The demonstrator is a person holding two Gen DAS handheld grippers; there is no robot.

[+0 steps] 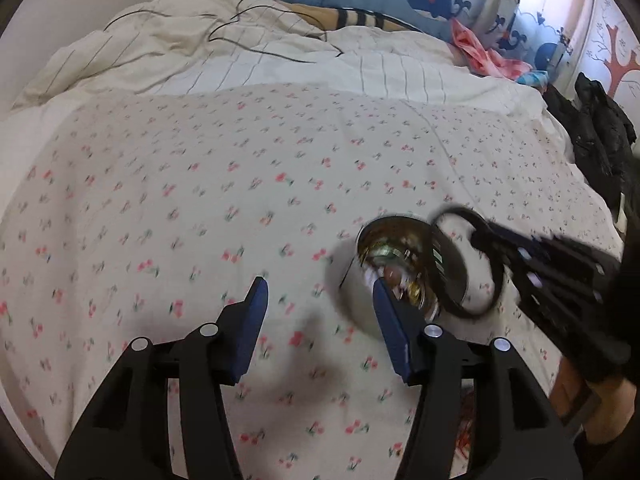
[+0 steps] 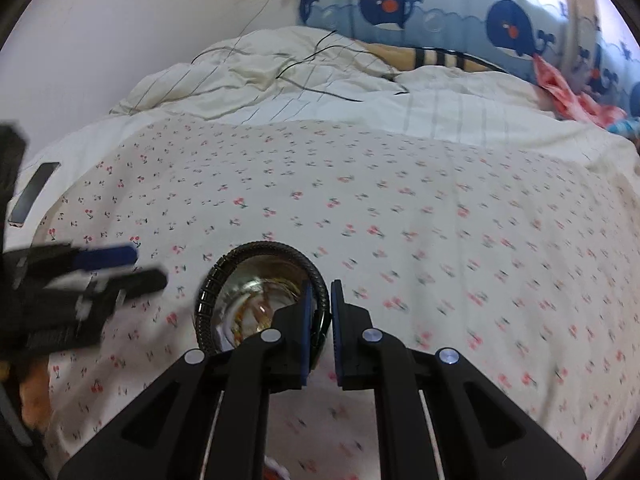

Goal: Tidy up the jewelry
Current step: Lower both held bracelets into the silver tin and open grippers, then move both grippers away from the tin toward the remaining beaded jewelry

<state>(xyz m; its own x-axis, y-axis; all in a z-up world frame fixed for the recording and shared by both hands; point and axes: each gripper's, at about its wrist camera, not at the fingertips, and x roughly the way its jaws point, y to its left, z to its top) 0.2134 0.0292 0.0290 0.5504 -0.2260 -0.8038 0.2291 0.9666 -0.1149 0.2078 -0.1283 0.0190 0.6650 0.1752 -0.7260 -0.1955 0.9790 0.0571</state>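
two grippers work here. our right gripper (image 2: 320,300) has its jaws narrow, pinched on a black ribbed bracelet ring (image 2: 256,252), which hangs upright over the bowl, we judge so it can drop in. our left gripper (image 1: 316,300) has its jaws wide and bare, one blue pad just beside the bowl's rim. the small round shiny metal bowl (image 1: 372,312) sits on the cherry-print bed sheet (image 1: 200,200) and holds gold-coloured pieces, too blurred to name.
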